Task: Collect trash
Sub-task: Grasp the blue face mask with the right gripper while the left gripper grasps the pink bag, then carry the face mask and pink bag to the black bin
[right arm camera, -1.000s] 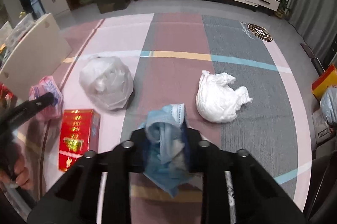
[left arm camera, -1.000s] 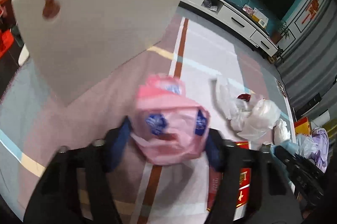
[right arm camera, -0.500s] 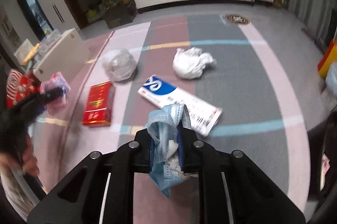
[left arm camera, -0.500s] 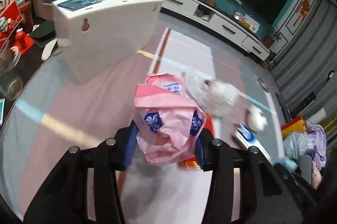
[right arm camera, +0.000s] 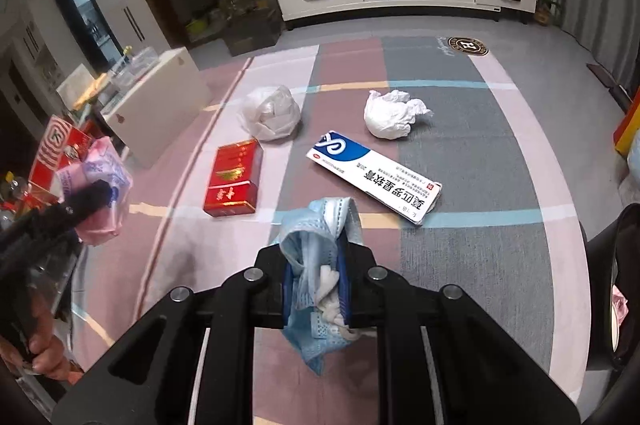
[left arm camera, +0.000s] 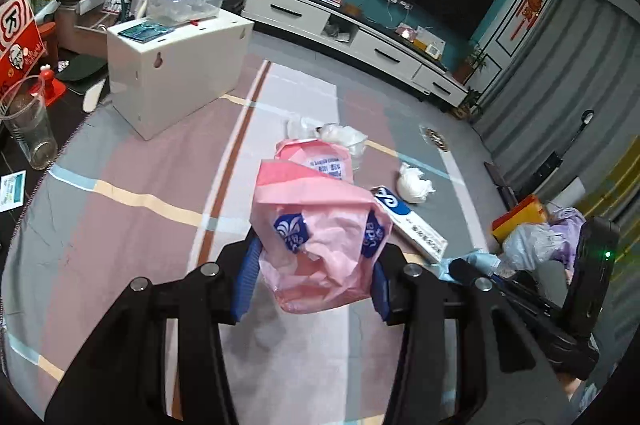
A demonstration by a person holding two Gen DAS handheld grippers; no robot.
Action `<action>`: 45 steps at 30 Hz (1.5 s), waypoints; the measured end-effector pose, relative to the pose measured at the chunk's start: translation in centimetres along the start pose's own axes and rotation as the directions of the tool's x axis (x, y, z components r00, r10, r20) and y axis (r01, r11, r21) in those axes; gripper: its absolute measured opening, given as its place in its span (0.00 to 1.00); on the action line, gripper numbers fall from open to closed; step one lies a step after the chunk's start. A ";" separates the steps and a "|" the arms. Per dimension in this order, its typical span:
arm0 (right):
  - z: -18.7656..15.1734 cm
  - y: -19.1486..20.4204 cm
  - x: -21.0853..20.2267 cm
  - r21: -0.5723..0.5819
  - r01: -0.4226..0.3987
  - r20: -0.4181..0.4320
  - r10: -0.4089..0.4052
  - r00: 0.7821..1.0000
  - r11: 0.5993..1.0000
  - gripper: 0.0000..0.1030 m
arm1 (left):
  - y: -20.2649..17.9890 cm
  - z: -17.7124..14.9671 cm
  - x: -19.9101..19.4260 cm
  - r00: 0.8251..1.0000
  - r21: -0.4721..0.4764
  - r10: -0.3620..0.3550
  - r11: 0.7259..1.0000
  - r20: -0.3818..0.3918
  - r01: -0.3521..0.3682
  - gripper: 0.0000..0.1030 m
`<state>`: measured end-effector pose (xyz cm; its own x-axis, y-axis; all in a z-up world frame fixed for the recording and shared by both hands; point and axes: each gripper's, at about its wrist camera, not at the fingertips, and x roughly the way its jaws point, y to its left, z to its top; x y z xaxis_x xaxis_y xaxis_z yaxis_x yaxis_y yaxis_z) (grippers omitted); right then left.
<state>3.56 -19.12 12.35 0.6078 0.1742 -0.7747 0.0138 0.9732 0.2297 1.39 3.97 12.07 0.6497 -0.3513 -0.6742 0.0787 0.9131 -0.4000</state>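
Both of my hands have risen since the earlier frame, so more rug (right arm camera: 472, 129) shows. My left hand-held gripper (left arm camera: 316, 277) clamps a pink plastic wrapper (left arm camera: 320, 229); my right hand-held gripper (right arm camera: 316, 289) is clenched on a blue face mask (right arm camera: 316, 265). Both are light, soft and crushable, best pinched mid-bundle. On the rug lie the stiffer red carton (right arm camera: 234, 179) and ointment box (right arm camera: 376, 177), better gripped across their narrow sides.

Each black hand-held gripper (left arm camera: 314, 275) (right arm camera: 316, 289) has blue finger pads (left arm camera: 245, 279) and silver screws (right arm camera: 253, 273).
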 end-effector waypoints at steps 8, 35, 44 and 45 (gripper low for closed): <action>0.8 -0.3 -2.7 0.051 -0.027 0.061 0.024 0.998 0.998 0.18 | -1.2 -0.3 -2.3 0.997 0.002 -0.072 0.997 0.032 0.072 0.47; 0.0 -5.7 -10.0 0.166 0.026 0.162 -0.053 0.985 0.986 0.20 | -3.8 -1.2 -4.3 0.990 0.070 -0.130 0.990 0.055 0.126 0.47; 2.8 -8.1 -14.4 0.153 0.017 0.234 -0.053 0.971 0.988 0.20 | -7.4 -0.9 -4.4 0.985 0.116 -0.163 0.981 0.057 0.156 0.47; 3.0 -8.3 -14.9 0.146 0.026 0.248 -0.062 0.967 0.989 0.20 | -7.8 -0.8 -4.5 0.983 0.107 -0.176 0.980 0.059 0.169 0.47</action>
<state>-3.18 -30.27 23.76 0.7839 0.0706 -0.6169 0.1454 0.9450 0.2929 -2.78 -1.78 17.72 0.6688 -0.4939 -0.5557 0.2677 0.8573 -0.4398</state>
